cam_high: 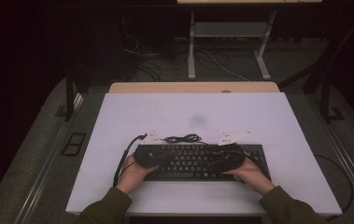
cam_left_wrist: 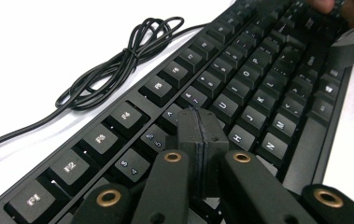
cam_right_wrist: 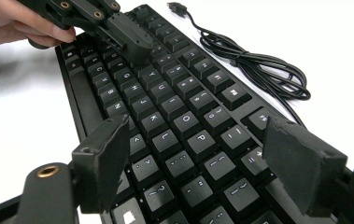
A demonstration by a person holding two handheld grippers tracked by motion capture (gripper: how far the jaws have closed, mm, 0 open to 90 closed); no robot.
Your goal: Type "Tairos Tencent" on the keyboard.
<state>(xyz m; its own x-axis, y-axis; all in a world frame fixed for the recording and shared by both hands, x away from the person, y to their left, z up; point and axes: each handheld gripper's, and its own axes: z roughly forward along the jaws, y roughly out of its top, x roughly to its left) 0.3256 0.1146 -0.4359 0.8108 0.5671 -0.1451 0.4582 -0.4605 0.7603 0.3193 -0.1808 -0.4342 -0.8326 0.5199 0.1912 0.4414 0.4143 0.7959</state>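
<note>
Nearest the person: two olive sleeves [cam_high: 109,205] enter from the bottom edge of the high view, each hand carrying one tool.

Left tool [cam_left_wrist: 198,128]: jaws clenched flat against each other, nothing between them. In the left gripper view the joined tips hang over the keyboard's number and upper letter rows, just above the keys; contact cannot be told. In the high view the left tool sits over the keyboard's left end.

Right tool [cam_right_wrist: 202,158]: released, jaws spread wide, nothing pressed by the pads. In the right gripper view the two pads straddle the punctuation and letter keys on the keyboard's right half, above the keycaps. In the high view it covers the right-centre of the keyboard, with the hand over the near edge.

Keyboard [cam_high: 191,163]: black, full length, lying flat on the desk's near half, long side across the person's front, between the two hands. White legends show on the keycaps.

Cable [cam_high: 182,138]: black, the keyboard's own, gathered in a loose bundle on the desk just beyond the keyboard's far edge; its plug end lies free on the desk.

Desk [cam_high: 193,112]: white top, wooden strip at the far edge.

Beyond: dark floor, a second desk frame [cam_high: 191,51] with white legs, loose wires around its feet.
</note>
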